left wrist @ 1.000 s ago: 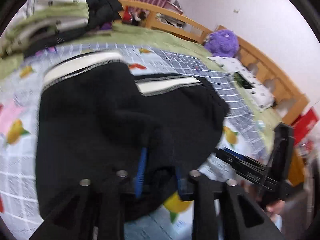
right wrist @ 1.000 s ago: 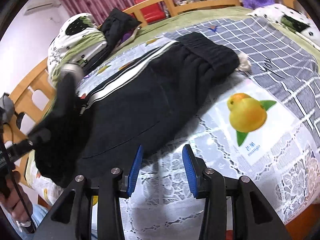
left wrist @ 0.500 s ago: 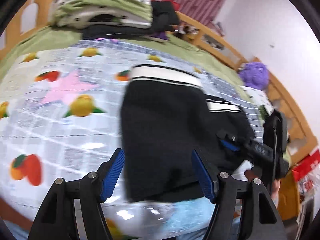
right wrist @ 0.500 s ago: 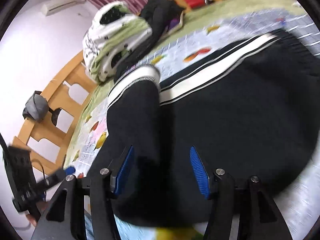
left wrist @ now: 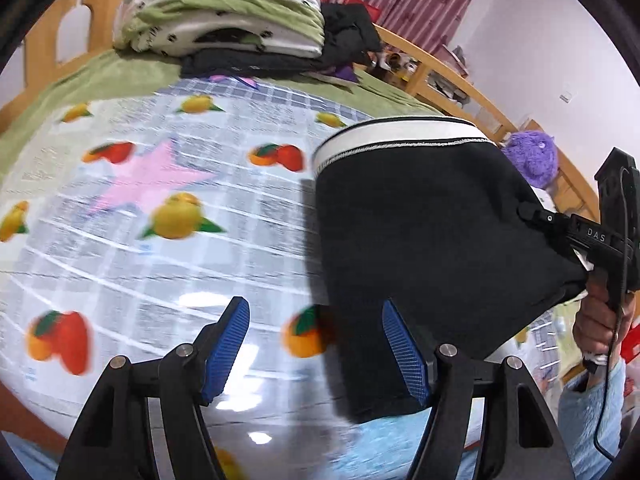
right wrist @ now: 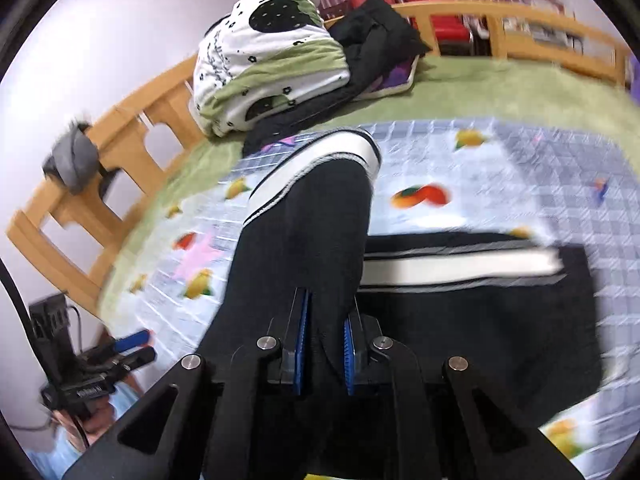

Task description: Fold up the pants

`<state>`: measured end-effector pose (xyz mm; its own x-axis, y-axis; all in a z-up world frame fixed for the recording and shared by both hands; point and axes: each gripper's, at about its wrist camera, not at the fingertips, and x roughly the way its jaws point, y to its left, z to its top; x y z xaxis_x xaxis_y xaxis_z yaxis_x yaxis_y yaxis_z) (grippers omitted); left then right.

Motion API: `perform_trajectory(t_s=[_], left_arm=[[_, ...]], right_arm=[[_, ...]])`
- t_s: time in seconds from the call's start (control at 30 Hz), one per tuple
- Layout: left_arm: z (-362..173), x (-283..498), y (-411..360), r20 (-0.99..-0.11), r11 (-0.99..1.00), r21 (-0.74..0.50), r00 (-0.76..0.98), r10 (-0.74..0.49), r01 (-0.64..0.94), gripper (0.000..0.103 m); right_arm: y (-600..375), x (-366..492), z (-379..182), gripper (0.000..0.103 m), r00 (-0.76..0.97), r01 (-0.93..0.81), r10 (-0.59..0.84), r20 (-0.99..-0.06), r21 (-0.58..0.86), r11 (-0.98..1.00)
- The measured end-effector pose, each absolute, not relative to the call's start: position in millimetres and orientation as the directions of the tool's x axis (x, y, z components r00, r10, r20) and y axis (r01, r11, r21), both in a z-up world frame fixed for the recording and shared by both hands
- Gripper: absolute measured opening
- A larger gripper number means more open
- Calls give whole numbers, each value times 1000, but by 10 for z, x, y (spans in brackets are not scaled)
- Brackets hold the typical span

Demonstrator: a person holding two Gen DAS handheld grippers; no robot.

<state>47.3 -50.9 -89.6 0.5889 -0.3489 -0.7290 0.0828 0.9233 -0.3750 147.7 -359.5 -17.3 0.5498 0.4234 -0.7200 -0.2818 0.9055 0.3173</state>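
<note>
Right of the pink star print (left wrist: 148, 184), the black pants (left wrist: 420, 248) hang, long axis toward the white stripe. Right gripper (right wrist: 324, 354) pinches the near fold; left gripper (left wrist: 316, 354), spread, holds nothing.

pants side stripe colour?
White, edged with thin black-and-white piping, on the black pants. The stripe shows best in the right wrist view.

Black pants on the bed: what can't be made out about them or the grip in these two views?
- Right wrist view: fabric between the right tongs hides how many layers of the black pants they pinch.
- Left wrist view: the pants' near edge is blurred and covered by the open left tongs.
- Right wrist view: the striped part at right is smeared by motion.
</note>
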Motion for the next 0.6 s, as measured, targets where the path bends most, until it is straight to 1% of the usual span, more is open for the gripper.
perform_trajectory(t_s=[0.07, 0.23, 0.3, 0.37, 0.47, 0.5, 0.53, 0.6], left_arm=[[-920, 520, -679, -733, 921, -374, 573, -367, 113, 67], [-927, 546, -1023, -740, 919, -348, 549, -390, 183, 67], [-939, 544, -1158, -739, 918, -328, 546, -395, 222, 67], [-976, 566, -1267, -743, 919, -318, 542, -393, 231, 67], [-1097, 664, -1398, -767, 915, -336, 499, -403, 224, 67], [-1118, 673, -1427, -770, 910, -346, 486, -414, 227, 67], [-1123, 666, -1443, -768, 907, -352, 482, -421, 232, 67], [-1143, 620, -1477, -762, 905, -347, 489, -425, 246, 67]], right_arm=[[-3762, 1487, -108, 14, 557, -273, 372, -743, 259, 927], [-4475, 1546, -190, 14, 571, -203, 275, -774, 191, 960], [-4818, 1549, -289, 14, 580, -143, 229, -782, 179, 973], [-5141, 1565, -546, 15, 554, -79, 193, -810, 179, 981], [-5364, 1620, -1122, 28, 472, 3, 154, -868, 176, 984], [-5436, 1560, -1184, 35, 507, 10, 168, -846, 200, 980], [-5487, 1494, -1148, 38, 535, 19, 170, -827, 213, 977], [-5574, 1286, -998, 38, 587, 68, 165, -793, 251, 966]])
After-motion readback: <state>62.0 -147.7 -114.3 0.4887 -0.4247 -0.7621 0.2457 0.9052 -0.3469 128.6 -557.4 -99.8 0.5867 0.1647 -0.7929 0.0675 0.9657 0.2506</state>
